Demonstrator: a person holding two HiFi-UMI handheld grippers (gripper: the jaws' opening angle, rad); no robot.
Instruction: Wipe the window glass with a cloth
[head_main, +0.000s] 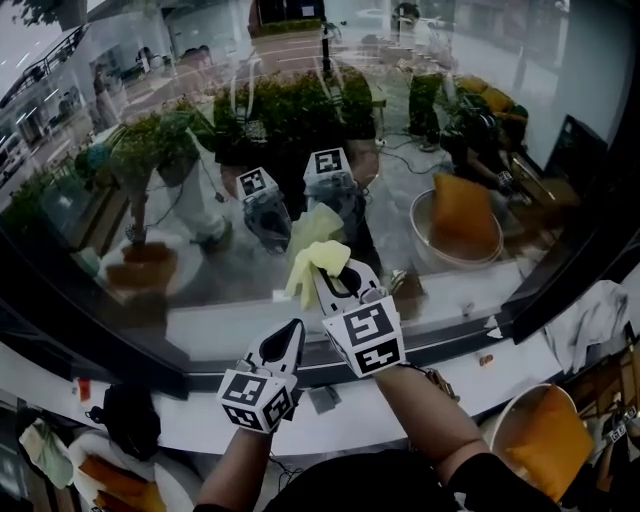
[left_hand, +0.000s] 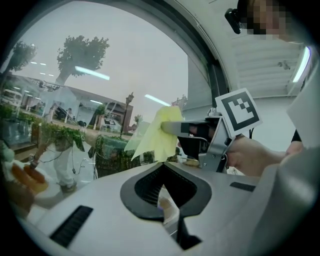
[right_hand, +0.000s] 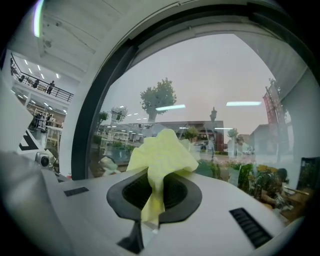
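Cloth (head_main: 318, 262) pinched in the right gripper (head_main: 324, 274) meets the window glass (head_main: 200, 150), wiping seemingly mostly ahead, while the left gripper (head_main: 291, 332) hangs closed, empty.

My right hand-held gripper (head_main: 327, 275) is raised at the end of an outstretched right forearm (head_main: 432, 412), jaws pinched on a yellow cloth (head_main: 312, 262). My left hand-held gripper (head_main: 292, 330) hangs lower, just beside it, jaws together, left forearm (head_main: 236, 468) below.
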